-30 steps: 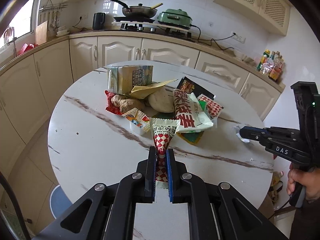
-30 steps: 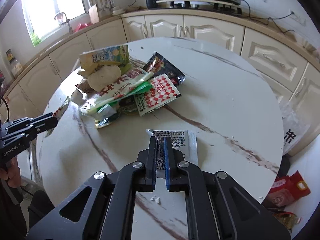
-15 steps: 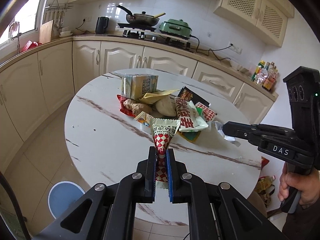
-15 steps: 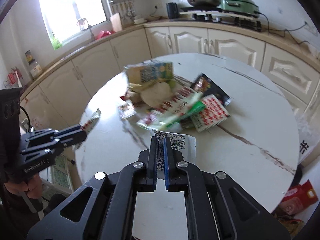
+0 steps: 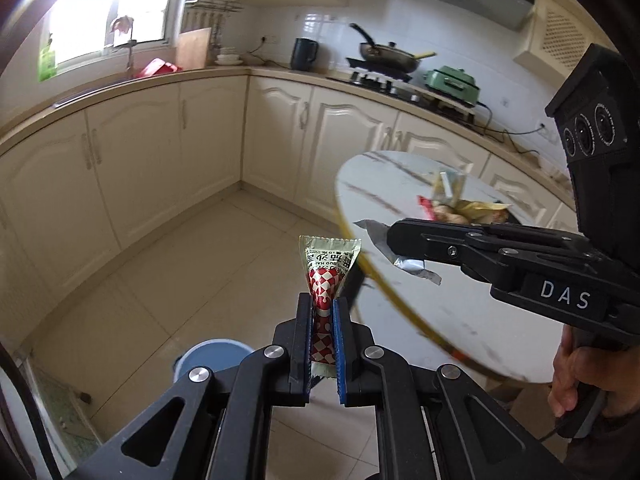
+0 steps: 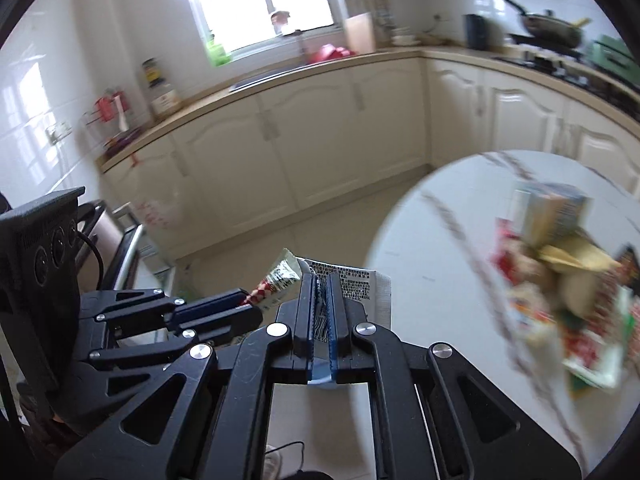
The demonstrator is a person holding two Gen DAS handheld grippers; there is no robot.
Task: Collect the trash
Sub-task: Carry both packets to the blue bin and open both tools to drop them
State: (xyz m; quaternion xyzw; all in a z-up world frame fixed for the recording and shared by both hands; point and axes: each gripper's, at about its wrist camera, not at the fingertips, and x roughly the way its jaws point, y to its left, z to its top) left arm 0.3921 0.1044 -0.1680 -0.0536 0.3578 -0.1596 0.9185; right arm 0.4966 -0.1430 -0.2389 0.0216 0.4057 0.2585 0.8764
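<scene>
My left gripper (image 5: 322,300) is shut on a red-and-white checkered snack wrapper (image 5: 329,261) and holds it over the tiled floor, left of the round marble table (image 5: 424,312). My right gripper (image 6: 321,278) is shut on a white printed wrapper (image 6: 362,285) beside the table's edge (image 6: 404,264). In the left wrist view the right gripper (image 5: 394,237) reaches in from the right with that crumpled silver-white wrapper (image 5: 404,258). In the right wrist view the left gripper (image 6: 250,305) sits close on the left with the checkered wrapper (image 6: 280,274). A blurred trash pile (image 6: 560,276) lies on the table.
A blue round bin (image 5: 212,360) stands on the floor just below my left gripper. Cream cabinets (image 5: 160,168) line the walls, with a stove and pan (image 5: 388,58) on the counter. A hand (image 5: 572,380) holds the right gripper's handle.
Both grippers swung left, away from the table and out over the floor, each still carrying its wrapper. The trash pile has slid to the right edge of both views.
</scene>
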